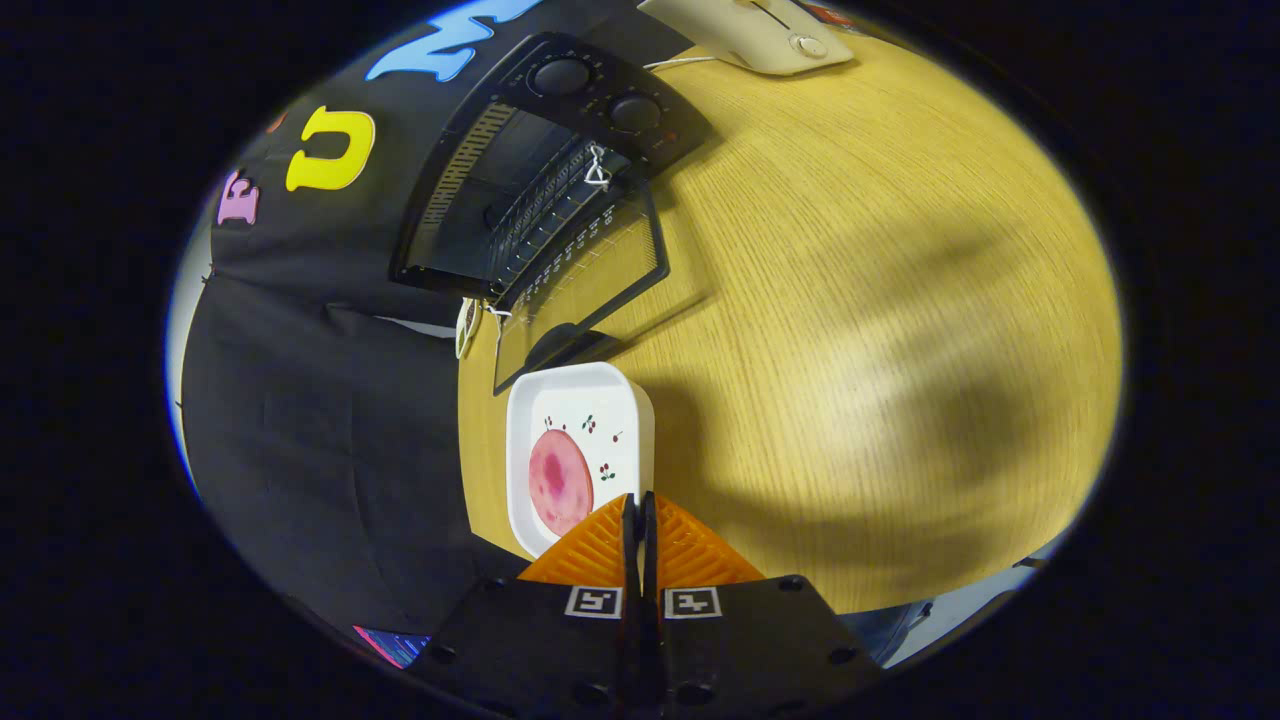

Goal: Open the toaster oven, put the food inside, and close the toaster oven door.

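A black toaster oven, door dropped open and no readable markings visible, stands beyond a white dish holding a pink food slice on the wooden table; the gripper, fingers pressed together and holding nothing, hovers at the dish's near rim.

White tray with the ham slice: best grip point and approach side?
Pinch the white tray's near rim wall, coming from the fingers' side. The raised rim gives the fingers an edge; the ham slice lies flat inside. The fingers are shut, just before it, so open first.
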`<state>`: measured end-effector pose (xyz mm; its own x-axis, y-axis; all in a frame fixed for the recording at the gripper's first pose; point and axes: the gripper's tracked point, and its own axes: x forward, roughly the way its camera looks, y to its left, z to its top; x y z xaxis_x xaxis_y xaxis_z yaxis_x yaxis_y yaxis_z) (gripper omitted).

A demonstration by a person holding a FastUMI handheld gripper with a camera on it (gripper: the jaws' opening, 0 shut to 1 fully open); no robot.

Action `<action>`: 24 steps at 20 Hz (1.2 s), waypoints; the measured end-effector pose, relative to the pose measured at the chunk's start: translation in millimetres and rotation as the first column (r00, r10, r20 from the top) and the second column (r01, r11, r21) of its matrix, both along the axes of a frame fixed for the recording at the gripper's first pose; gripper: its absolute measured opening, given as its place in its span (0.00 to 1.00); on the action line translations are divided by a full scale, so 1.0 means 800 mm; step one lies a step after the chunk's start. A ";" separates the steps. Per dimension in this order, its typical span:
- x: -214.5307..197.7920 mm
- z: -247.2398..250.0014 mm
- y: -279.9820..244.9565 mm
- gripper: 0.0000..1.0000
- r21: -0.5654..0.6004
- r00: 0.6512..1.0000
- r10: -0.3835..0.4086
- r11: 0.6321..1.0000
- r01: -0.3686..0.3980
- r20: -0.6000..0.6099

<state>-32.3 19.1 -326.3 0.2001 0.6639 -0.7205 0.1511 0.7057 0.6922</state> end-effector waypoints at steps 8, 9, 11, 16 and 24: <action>0.010 0.002 0.001 0.02 0.042 0.982 -0.186 0.982 0.184 0.045; 0.011 0.003 0.001 0.01 0.043 0.974 -0.220 0.975 0.218 0.050; 0.014 0.002 0.001 0.01 0.042 0.961 -0.269 0.963 0.267 0.057; 0.039 0.015 -0.005 0.02 0.036 0.915 -0.391 0.920 0.389 0.100; 0.126 -0.001 0.010 0.01 0.054 0.834 -0.543 0.840 0.541 0.096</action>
<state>68.9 26.7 -327.3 0.6049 0.4441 -0.6610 0.4315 0.5148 0.7408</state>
